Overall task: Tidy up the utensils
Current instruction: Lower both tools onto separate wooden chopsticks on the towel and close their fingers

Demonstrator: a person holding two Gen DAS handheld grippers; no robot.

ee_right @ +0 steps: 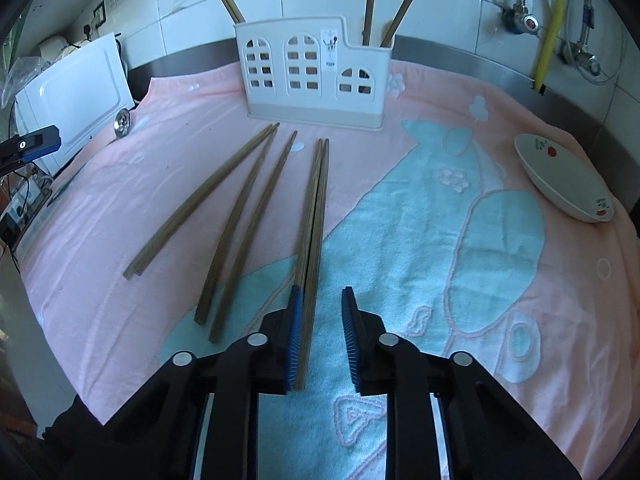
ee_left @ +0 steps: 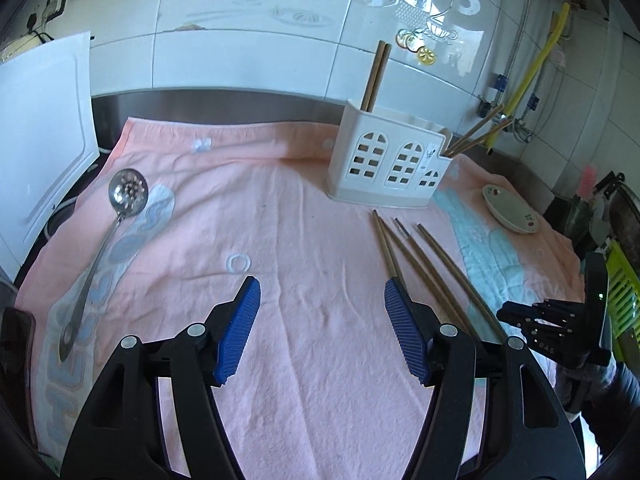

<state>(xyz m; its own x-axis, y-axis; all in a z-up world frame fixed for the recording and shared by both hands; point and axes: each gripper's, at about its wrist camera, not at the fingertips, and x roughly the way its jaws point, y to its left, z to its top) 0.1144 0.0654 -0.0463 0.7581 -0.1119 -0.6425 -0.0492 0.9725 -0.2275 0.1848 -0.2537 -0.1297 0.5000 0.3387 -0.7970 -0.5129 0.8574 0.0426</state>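
**Chopsticks laid out on the towel, right gripper around one pair**

So here's the setup: a pink towel (ee_right: 400, 240) with a blue cartoon patch covers the counter, and a white utensil holder (ee_right: 312, 76) with little arched windows sits at the top centre of the right wrist view. It already has a few chopsticks (ee_right: 370, 4) poking out of its top.

On the towel in front of it, three pairs lie fanned out. The right gripper (ee_right: 320, 340) is down at the bottom centre, its blue pads either side of the near end of the rightmost pair of chopsticks (ee_right: 316, 220). The left pad touches the sticks, the right pad stands clear of them, so it's not pinching yet. The other two loose pairs (ee_right: 224, 216) lie to the left of it.

In the left wrist view the left gripper (ee_left: 322, 332) sits at the bottom with its jaws spread wide over bare towel, nothing between them. A slotted metal ladle (ee_left: 104, 248) lies at the left of that frame, and a small white dish (ee_left: 510, 214) sits at the right.
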